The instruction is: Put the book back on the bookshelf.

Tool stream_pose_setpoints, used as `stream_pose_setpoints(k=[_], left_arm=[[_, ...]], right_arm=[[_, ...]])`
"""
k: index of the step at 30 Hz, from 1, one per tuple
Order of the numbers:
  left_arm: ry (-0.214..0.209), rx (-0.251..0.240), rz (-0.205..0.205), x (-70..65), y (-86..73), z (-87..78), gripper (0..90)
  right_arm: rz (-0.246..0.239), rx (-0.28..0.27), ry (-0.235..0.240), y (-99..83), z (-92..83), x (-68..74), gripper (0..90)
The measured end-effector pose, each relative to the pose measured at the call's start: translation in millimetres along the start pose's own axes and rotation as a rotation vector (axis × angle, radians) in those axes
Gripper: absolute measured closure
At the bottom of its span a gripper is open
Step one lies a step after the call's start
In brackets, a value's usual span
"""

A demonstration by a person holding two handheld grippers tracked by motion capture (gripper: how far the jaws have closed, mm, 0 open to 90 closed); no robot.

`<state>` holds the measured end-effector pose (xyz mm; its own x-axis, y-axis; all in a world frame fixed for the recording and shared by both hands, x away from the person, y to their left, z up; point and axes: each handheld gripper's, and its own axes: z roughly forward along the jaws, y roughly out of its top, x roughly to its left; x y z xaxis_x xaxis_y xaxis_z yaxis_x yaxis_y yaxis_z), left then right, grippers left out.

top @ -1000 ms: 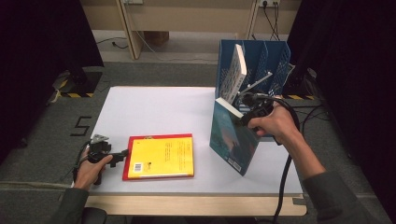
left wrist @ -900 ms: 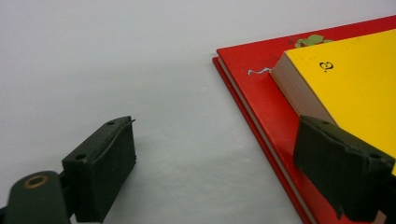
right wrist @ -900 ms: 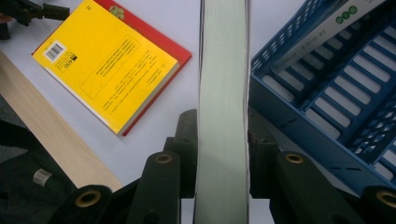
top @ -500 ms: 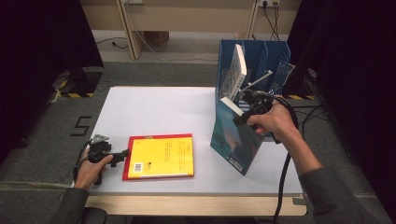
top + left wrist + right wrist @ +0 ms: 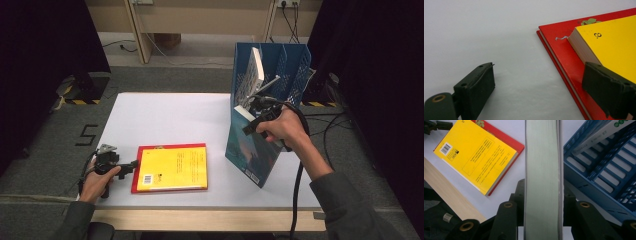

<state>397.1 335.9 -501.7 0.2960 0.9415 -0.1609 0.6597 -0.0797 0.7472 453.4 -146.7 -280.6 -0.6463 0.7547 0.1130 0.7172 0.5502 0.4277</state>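
High view: blue-covered book stands upright, leaning against file rack

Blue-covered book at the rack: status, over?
Right tongs clamped on blue-covered book, upright beside blue file rack. Left tongs open at yellow book. Nothing blocking.

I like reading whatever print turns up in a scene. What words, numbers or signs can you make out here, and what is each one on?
"5": black mark on the grey floor left of the table.
"3": seen turned round, on the yellow book cover.
"400" or thereabouts: beside the barcode on that book; uncertain.
Boxed text on the yellow back cover: too small to read.
Lettering on the white book in the blue file rack: blurred, unreadable.
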Motion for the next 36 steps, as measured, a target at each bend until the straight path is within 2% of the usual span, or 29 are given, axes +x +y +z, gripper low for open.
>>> stream_pose_setpoints(k=[5, 9, 13, 22, 27, 33, 36], left_arm=[[0.0, 0.001, 0.0, 0.1, 0.1, 0.0, 10.2], [0.0, 0.001, 0.001, 0.1, 0.1, 0.0, 10.1], [-0.001, 0.001, -0.001, 0.0, 0.2, 0.1, 10.1], [-0.002, 0.004, 0.001, 0.2, 0.5, 0.1, 10.0], [-0.002, 0.004, 0.002, 0.3, 0.5, 0.2, 9.8], [-0.002, 0.009, 0.004, -0.2, 0.9, 0.5, 8.9], [-0.002, 0.009, 0.003, -0.1, 1.0, 0.5, 8.8]], right_arm=[[-0.01, 0.018, 0.005, 1.5, 2.3, 1.0, 70.1], [-0.047, 0.018, -0.036, 2.2, 1.6, 1.5, 73.4], [-0.076, 0.009, -0.039, 0.8, 1.0, 2.2, 73.8], [-0.066, -0.002, -0.033, -5.5, -6.6, 0.9, 73.9], [-0.05, -0.039, -0.029, -13.0, -18.6, -2.6, 73.8], [-0.018, -0.123, -0.018, -23.3, -36.8, -6.6, 73.7], [-0.02, -0.144, -0.005, -26.0, -43.2, -7.5, 73.8]])
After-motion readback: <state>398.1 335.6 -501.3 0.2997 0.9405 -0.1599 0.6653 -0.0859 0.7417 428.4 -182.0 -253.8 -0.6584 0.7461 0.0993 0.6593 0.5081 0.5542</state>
